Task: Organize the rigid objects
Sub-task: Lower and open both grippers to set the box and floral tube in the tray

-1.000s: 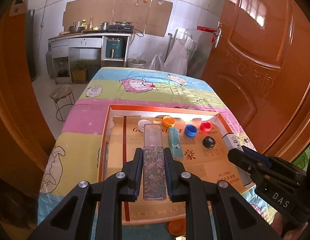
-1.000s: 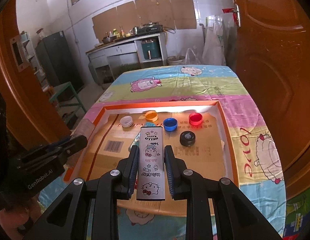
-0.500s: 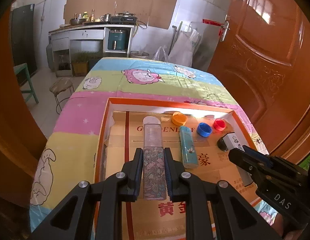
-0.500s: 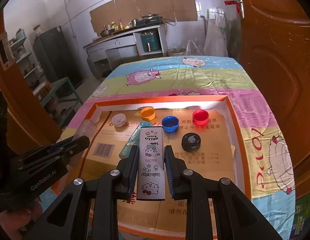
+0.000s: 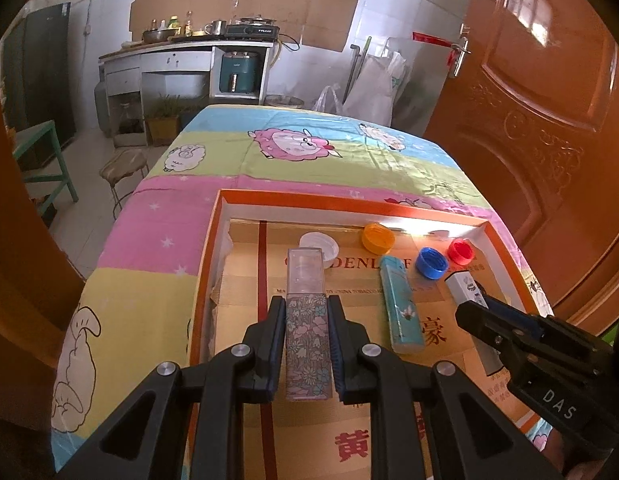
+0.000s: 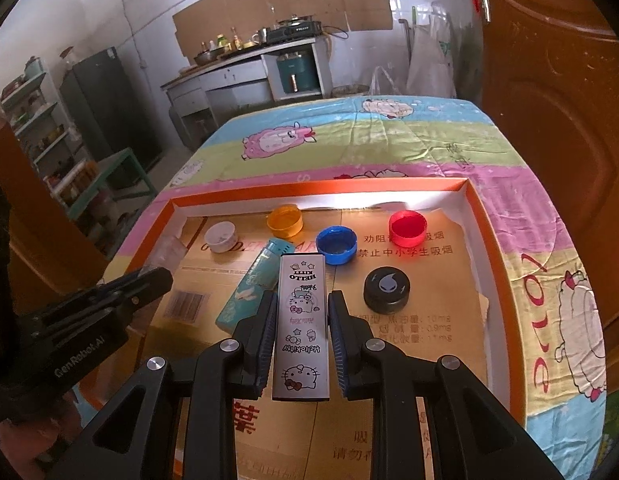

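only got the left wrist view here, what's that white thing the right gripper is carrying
observer: the right gripper is shut on a white hello kitty lighter, with its pads on both long sides.
operator: ok, any caps hidden from me
observer: yes, one. A black cap lies in the tray, just right of that lighter and nearer the camera than the red cap. In your view the right gripper covers it.
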`<state>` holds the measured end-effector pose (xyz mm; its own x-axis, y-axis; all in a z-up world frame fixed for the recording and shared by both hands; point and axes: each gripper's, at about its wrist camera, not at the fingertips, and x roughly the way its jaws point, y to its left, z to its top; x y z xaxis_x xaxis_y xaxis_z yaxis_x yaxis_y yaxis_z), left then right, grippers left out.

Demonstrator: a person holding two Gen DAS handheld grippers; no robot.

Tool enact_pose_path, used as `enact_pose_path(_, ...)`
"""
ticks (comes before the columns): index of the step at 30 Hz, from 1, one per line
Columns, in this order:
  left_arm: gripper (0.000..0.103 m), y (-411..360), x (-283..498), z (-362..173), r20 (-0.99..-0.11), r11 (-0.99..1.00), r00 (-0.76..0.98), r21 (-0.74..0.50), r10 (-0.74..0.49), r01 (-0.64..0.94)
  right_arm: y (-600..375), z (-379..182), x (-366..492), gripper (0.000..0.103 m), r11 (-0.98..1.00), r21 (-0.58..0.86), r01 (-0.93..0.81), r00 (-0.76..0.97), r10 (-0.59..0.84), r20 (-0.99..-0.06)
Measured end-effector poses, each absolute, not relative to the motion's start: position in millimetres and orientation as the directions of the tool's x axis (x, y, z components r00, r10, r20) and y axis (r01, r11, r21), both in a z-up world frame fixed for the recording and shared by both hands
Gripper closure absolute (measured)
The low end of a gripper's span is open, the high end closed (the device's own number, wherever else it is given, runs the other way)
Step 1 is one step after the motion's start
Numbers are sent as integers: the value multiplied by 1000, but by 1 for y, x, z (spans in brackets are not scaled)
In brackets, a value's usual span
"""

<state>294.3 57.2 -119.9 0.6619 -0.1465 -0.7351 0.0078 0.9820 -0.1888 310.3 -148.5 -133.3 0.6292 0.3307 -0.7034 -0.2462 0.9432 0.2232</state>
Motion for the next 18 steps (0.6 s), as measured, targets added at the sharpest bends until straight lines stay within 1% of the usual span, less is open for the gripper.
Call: enact_pose_path(18, 82, 61, 305, -131, -748, 978, 643, -211, -166, 7, -140, -145, 319, 77, 953, 180, -244, 625, 297, -722)
